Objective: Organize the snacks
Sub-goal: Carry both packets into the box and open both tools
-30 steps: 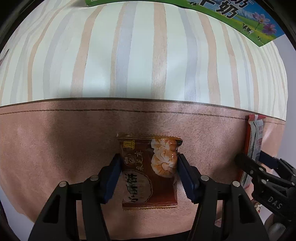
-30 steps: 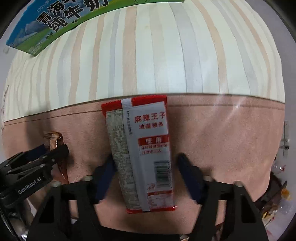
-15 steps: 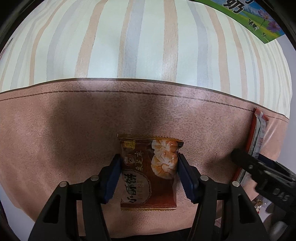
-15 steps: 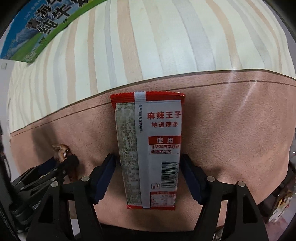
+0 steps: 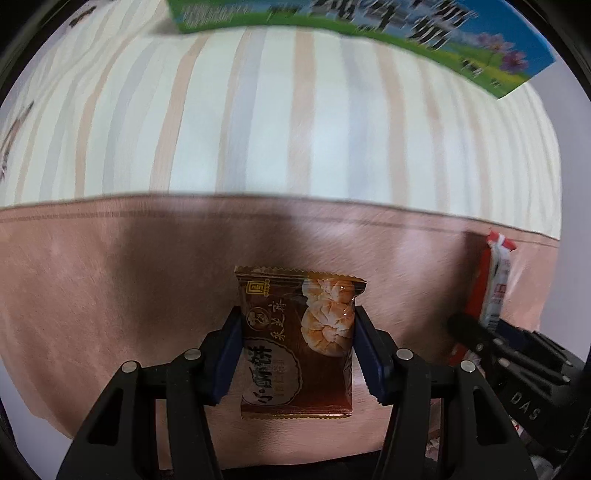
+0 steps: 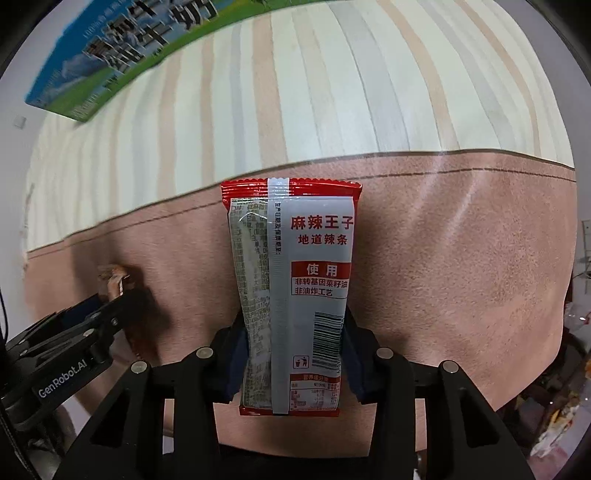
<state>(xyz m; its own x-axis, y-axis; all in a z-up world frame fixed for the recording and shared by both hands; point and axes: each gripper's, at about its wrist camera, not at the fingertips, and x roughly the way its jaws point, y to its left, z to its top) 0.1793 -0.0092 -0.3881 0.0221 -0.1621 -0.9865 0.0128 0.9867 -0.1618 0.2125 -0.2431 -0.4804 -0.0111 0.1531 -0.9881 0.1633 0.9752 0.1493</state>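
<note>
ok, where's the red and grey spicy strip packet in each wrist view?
Left wrist: the red and grey spicy strip packet shows edge-on at the far right, in the right tongs.
Right wrist: it fills the centre, pinched between the closing right tongs.
Shared landmark: the green and blue milk carton on the striped cloth, top right in the left view, top left in the right view.

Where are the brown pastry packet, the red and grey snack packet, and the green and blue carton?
brown pastry packet (image 5: 295,343): left wrist view, middle of its front.
red and grey snack packet (image 6: 295,295): right wrist view, middle of its back.
green and blue carton (image 5: 369,29): left wrist view, its printed face.
</note>
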